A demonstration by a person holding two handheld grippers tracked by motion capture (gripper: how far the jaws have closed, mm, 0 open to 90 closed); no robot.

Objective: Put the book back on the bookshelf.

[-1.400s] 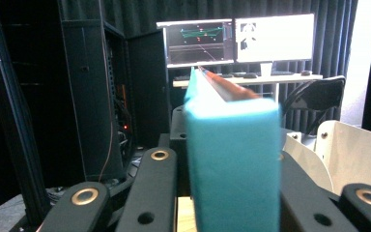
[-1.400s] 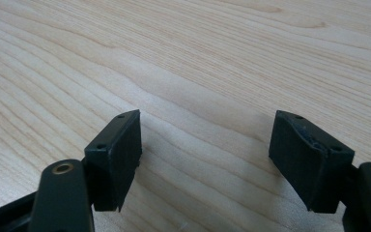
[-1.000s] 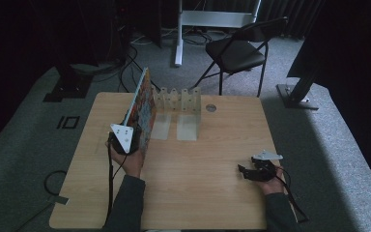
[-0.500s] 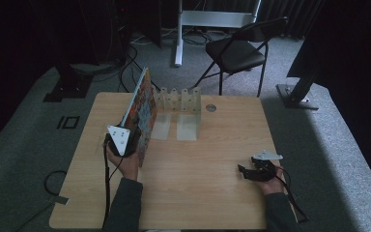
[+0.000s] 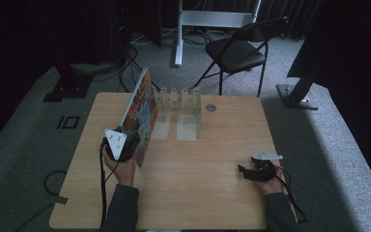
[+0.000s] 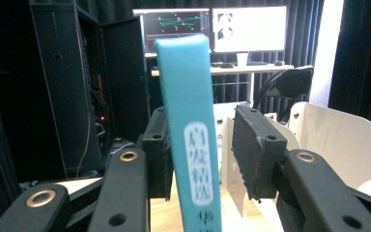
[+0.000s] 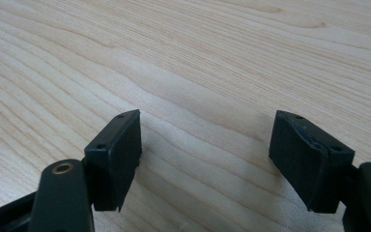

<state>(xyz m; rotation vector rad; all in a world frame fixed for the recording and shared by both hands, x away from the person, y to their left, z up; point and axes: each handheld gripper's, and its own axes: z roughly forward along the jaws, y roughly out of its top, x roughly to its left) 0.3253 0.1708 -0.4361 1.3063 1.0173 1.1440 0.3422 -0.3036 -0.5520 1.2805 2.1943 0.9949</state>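
A large picture book (image 5: 142,108) stands upright on its edge, its far end in a white slotted rack (image 5: 181,101). My left gripper (image 5: 131,145) is at the book's near end. In the left gripper view the teal spine (image 6: 188,121) stands between the jaws of my left gripper (image 6: 207,145), which have just been opening. The right pad (image 6: 258,145) is clear of the spine and the left pad sits close beside it. My right gripper (image 5: 244,170) rests low at the table's near right, open over bare wood (image 7: 207,145).
The wooden table (image 5: 198,193) has bare room in the middle and front. The rack's white dividers (image 6: 338,140) rise just right of the book. A black folding chair (image 5: 241,48) and stand legs are on the floor beyond the table.
My left gripper has slipped slightly back toward the near edge along the book. The book stays upright. The right hand has not moved.
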